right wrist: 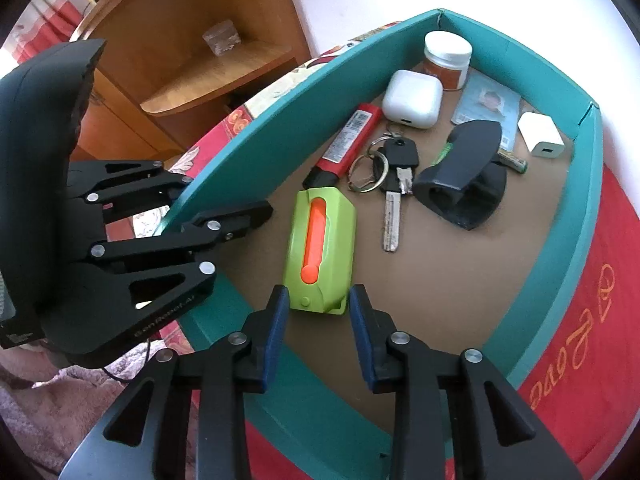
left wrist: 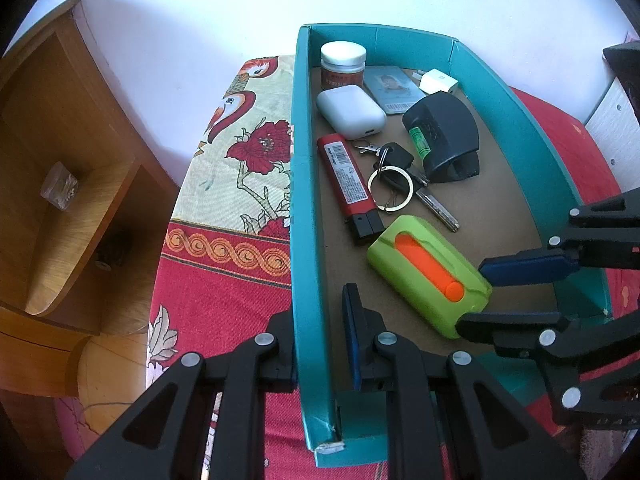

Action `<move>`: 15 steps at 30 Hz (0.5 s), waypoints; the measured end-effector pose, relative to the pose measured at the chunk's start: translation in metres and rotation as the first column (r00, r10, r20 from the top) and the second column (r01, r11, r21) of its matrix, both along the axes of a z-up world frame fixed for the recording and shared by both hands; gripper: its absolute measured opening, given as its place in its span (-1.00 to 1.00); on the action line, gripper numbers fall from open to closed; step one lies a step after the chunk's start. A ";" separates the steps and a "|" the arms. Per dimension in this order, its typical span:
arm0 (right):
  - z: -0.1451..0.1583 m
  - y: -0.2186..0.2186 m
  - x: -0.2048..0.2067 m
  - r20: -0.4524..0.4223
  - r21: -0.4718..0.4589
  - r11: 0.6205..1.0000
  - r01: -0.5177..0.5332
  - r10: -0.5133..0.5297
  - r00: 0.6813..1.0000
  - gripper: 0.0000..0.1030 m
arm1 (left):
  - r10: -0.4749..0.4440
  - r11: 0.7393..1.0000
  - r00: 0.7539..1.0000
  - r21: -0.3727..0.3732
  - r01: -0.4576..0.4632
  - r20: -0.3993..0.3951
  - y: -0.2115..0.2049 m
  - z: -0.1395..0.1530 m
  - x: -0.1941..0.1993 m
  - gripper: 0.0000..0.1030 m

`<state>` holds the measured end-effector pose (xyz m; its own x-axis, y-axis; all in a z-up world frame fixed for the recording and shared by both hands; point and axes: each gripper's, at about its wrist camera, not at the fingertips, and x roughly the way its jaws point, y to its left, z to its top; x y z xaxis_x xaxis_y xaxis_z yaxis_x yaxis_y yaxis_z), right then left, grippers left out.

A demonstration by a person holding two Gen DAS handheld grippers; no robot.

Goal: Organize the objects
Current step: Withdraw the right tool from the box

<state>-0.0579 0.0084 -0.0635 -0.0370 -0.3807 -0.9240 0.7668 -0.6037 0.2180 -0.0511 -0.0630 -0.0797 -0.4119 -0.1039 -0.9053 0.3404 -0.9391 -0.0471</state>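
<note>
The left gripper (left wrist: 320, 332) is clamped on the left wall of the teal box (left wrist: 304, 200), one finger on each side. The right gripper (right wrist: 318, 312) stands with jaws apart around the near end of the green case (right wrist: 320, 248), pads not pressing it. Inside the box, the keys (right wrist: 390, 176) lie at one o'clock from the case, the red lighter (right wrist: 348, 144) at twelve.

Left gripper (left wrist: 320, 340) angled steeply down, jaws clamped tight, right gripper (right wrist: 319, 308) angled steeply down, 2 jaws apart, gripping nothing
</note>
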 end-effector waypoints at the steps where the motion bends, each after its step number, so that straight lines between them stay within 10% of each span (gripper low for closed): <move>1: 0.000 0.000 0.000 0.007 -0.008 1.000 0.000 0.000 1.000 -0.38 | 0.000 1.000 1.000 0.000 0.000 0.000 0.000 0.000 0.000 -0.71; 15: 0.011 0.031 0.010 0.030 -0.189 0.966 0.178 -0.175 0.984 -0.31 | 0.006 0.999 1.000 0.033 -0.005 -0.009 -0.005 0.001 0.005 -0.71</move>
